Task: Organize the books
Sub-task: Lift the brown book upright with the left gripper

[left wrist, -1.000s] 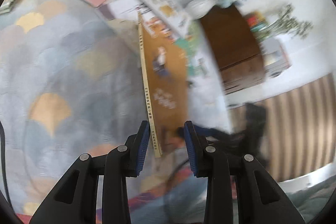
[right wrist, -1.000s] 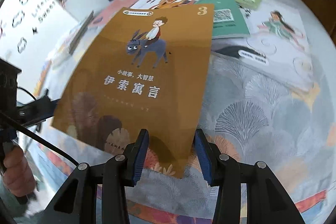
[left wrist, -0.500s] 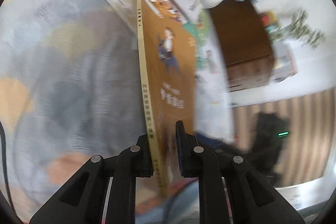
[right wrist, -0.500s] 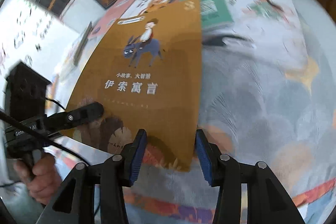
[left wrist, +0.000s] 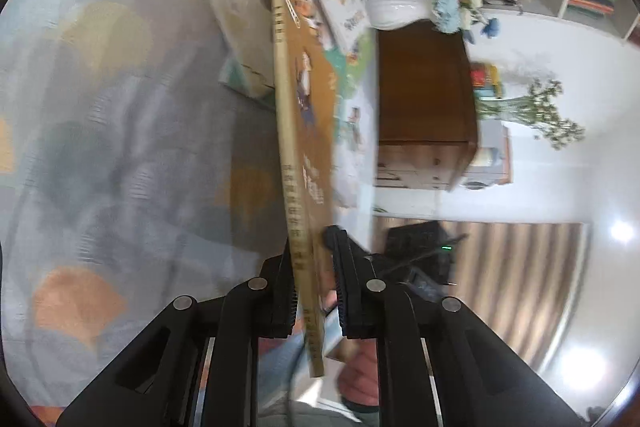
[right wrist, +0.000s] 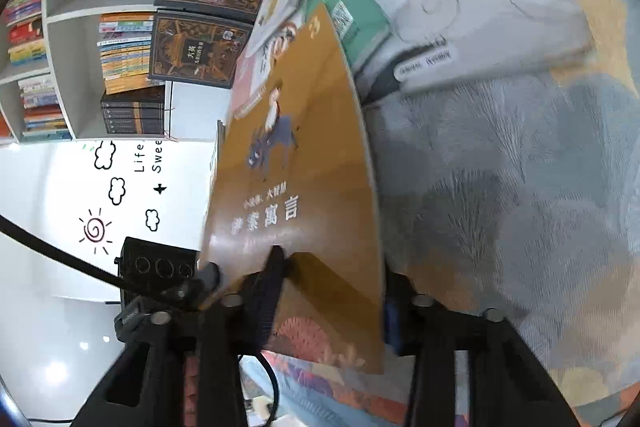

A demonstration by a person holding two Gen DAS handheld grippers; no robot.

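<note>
- The brown book [right wrist: 304, 163] is tipped up on edge above the patterned rug [left wrist: 120, 147], lifted off it.
- Your left gripper [left wrist: 314, 275] is clamped tight on its spine edge near the bottom.
- Your right gripper [right wrist: 332, 291] is pinched on the book's lower cover edge too.
- Other books [right wrist: 348, 15] lie flat just behind it; the bookshelf [right wrist: 72, 27] stands beyond.

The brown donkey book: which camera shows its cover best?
The right wrist view. There the brown donkey book faces the camera, so the rider, the donkey and the white title can be seen. The left wrist view looks along its spine, so the cover appears only as a narrow, blurred strip.
</note>
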